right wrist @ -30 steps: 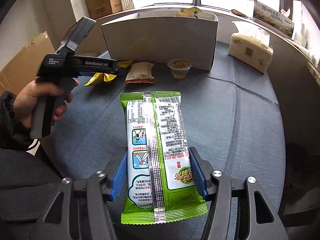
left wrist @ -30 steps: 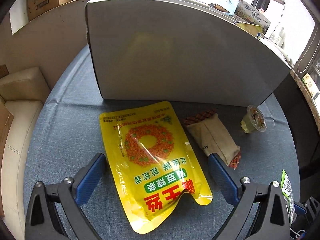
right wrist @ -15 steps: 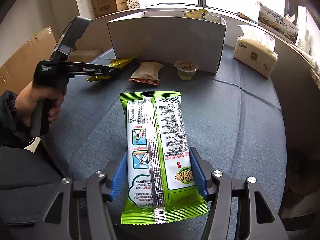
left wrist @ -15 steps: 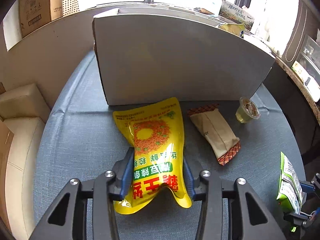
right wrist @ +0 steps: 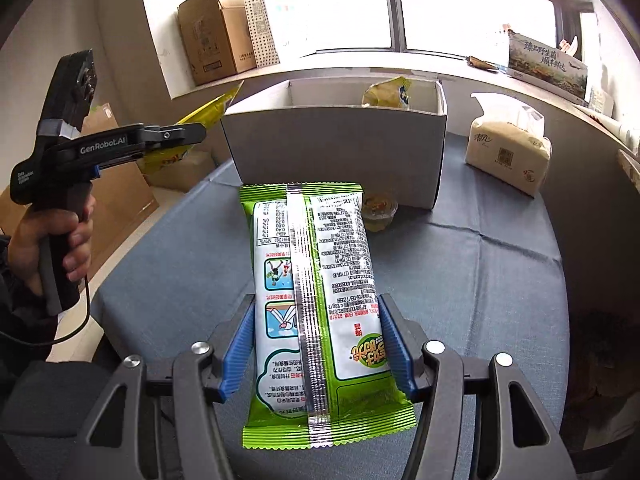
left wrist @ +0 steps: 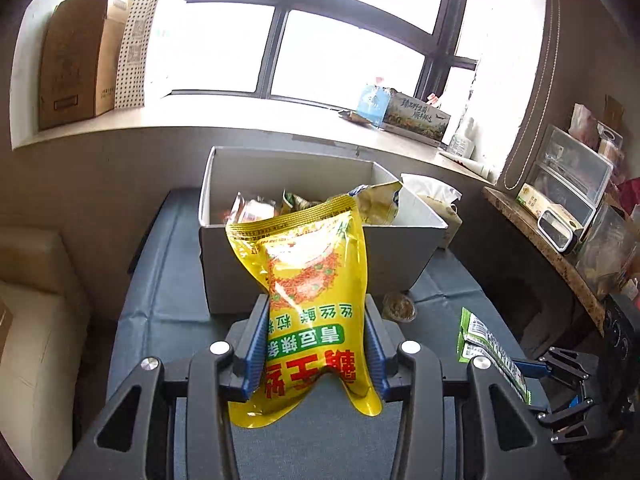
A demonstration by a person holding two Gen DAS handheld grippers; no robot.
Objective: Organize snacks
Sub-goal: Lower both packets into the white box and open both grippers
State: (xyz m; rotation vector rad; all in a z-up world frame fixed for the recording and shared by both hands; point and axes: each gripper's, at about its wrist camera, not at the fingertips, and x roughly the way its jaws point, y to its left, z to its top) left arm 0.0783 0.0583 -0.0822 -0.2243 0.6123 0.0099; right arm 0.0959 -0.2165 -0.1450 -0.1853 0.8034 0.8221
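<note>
My left gripper (left wrist: 316,344) is shut on a yellow snack pouch (left wrist: 312,280) and holds it in the air in front of the white cardboard box (left wrist: 312,264), which has several snacks inside. The pouch also shows in the right wrist view (right wrist: 200,120), left of the box (right wrist: 336,144). My right gripper (right wrist: 320,344) is shut on a green-and-white snack packet (right wrist: 316,292) above the blue table; the packet also shows in the left wrist view (left wrist: 488,352). A small jelly cup (right wrist: 380,212) stands by the box's front.
A tissue pack (right wrist: 508,152) lies on the table (right wrist: 480,280) right of the box. Cardboard boxes (right wrist: 212,36) and a long carton (right wrist: 548,64) sit on the window sill. A beige seat (left wrist: 36,320) is left of the table.
My left gripper closed on the yellow pouch and lifted it off the table to box height. The right gripper kept hold of the green packet and rose slightly.
</note>
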